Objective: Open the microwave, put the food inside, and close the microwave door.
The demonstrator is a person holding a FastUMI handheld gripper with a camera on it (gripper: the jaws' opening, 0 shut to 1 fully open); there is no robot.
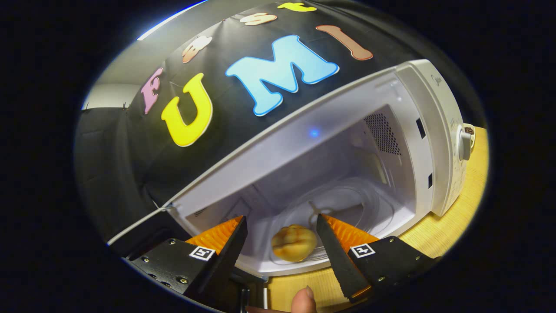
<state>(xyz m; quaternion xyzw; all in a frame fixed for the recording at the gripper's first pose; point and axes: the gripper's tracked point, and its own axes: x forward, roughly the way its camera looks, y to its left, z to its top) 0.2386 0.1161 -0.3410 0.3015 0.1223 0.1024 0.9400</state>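
Observation:
A white microwave [434, 130] stands open on a wooden table [460, 208], its cavity facing me. A yellowish bun-like piece of food [294, 242] lies on the glass turntable [347, 208] near the front lip of the cavity. My gripper [281, 224] is open, its two fingers spread wide on either side of the food without touching it. The door [143, 234] hangs swung out behind the left finger, seen edge-on.
The control panel with a round knob [464, 145] is on the microwave's right side. A person's thumb [304, 300] shows below the fingers. The booth's black cloth wall rises behind the microwave.

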